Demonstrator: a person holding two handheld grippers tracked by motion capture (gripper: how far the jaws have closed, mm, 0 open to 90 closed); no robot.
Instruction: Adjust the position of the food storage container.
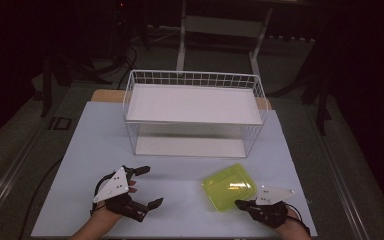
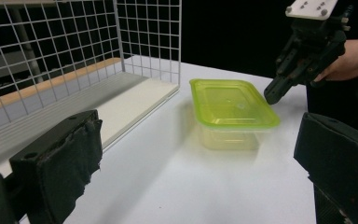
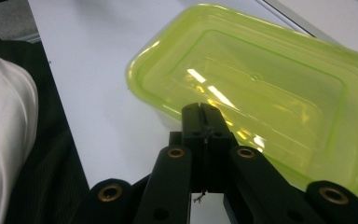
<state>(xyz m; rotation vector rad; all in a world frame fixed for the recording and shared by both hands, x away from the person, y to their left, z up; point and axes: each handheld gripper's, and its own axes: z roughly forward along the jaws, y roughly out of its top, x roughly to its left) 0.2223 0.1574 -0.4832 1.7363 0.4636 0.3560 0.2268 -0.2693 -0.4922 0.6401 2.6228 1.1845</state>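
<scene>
Right tool (image 1: 241, 204) closed, at yellow-green container (image 1: 228, 187) | left tool (image 1: 150, 186) open

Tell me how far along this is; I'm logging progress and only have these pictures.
Early. Done: nothing stored yet, both shelves of the white wire rack are bare. In hand: the right gripper, fingers shut with nothing between them, sits at the near edge of the lidded yellow-green container, which rests on the table. The left gripper waits open. Left: probably grasping the container and moving it.
</scene>
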